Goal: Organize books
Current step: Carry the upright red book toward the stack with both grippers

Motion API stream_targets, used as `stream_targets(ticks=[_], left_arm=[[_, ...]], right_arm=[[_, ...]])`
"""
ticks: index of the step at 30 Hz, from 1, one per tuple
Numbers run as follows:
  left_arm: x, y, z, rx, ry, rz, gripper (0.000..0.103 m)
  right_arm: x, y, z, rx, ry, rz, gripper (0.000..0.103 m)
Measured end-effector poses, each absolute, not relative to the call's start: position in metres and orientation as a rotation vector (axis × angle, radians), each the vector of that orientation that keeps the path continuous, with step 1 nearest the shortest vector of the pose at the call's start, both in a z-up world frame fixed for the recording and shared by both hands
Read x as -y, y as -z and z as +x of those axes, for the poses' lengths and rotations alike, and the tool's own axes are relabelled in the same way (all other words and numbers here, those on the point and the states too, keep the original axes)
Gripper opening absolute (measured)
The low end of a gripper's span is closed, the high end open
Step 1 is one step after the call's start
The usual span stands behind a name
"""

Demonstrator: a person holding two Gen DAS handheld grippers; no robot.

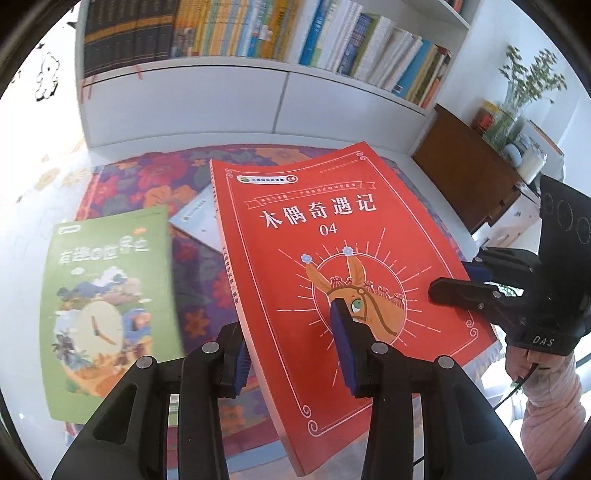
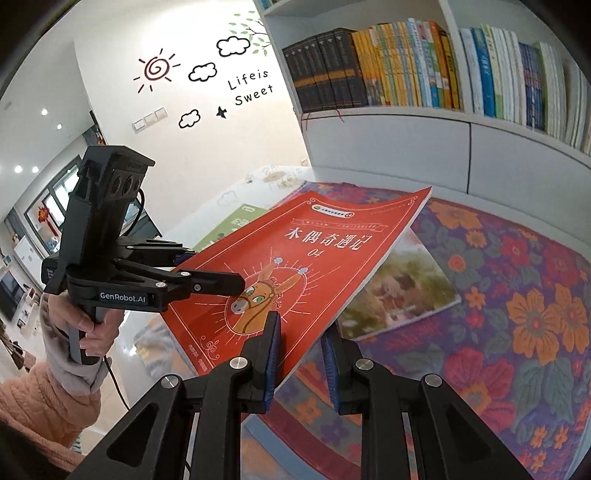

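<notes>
A red paperback with a donkey's head on its cover (image 1: 332, 236) (image 2: 295, 258) hangs tilted above the floral cloth, held from two sides. My left gripper (image 1: 291, 347) is shut on its spine side, one pad on the cover and the other underneath; from the right wrist it shows at the book's left (image 2: 221, 280). My right gripper (image 2: 301, 362) is shut on the opposite long edge and shows at the right in the left wrist view (image 1: 454, 291). On the cloth lie a green book (image 1: 107, 306) (image 2: 236, 221), a pale book (image 1: 199, 221) and a landscape-cover book (image 2: 399, 295).
A floral cloth (image 1: 147, 177) (image 2: 517, 295) covers the white table. Behind it stands a white bookshelf (image 1: 184, 96) (image 2: 406, 144) with a packed row of upright books (image 1: 258, 33) (image 2: 406, 74). A wooden cabinet (image 1: 465, 173) with a vase of greenery (image 1: 517, 99) is at the right.
</notes>
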State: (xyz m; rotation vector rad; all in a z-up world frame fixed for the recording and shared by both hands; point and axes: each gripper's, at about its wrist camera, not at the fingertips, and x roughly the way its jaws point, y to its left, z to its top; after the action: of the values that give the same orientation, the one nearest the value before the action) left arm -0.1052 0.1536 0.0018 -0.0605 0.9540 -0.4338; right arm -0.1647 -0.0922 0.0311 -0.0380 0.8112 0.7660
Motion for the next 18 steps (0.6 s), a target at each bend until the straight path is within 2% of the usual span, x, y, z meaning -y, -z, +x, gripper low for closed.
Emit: stream_targets(ticks=[18], left_arm=[[-0.288, 0.001, -0.100, -0.936, 0.257, -0.154, 0.037]], right_arm=[[-0.041, -0.024, -0.133, -0.835, -0.886, -0.028, 0.021]])
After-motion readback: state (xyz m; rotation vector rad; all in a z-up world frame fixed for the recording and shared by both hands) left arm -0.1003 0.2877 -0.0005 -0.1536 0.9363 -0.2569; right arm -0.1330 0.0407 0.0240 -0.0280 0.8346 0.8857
